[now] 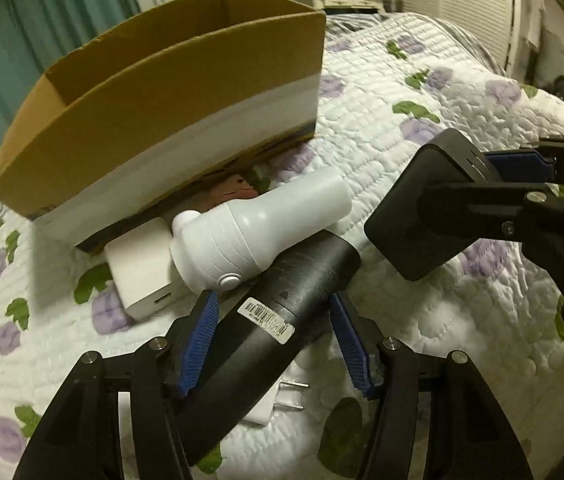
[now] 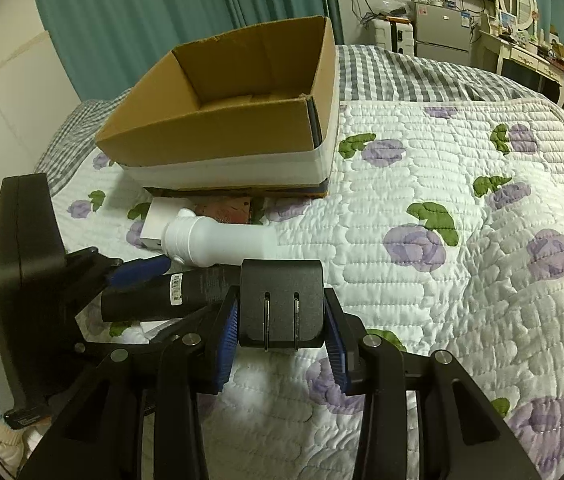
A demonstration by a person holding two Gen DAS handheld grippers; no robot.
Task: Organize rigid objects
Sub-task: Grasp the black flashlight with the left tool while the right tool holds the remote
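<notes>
Left wrist view: the left tongs (image 1: 274,344) are spread either side of a black torch (image 1: 282,304) lying on the bed (image 1: 421,92), pads not yet pressing it; a white torch (image 1: 258,232) and a white block (image 1: 142,268) lie just beside the box (image 1: 162,120). Right wrist view: the right tongs (image 2: 282,344) pinch a black charger (image 2: 281,300) above the quilt; the box (image 2: 218,140) looks empty, so I judge sorting barely begun, four items left.
</notes>
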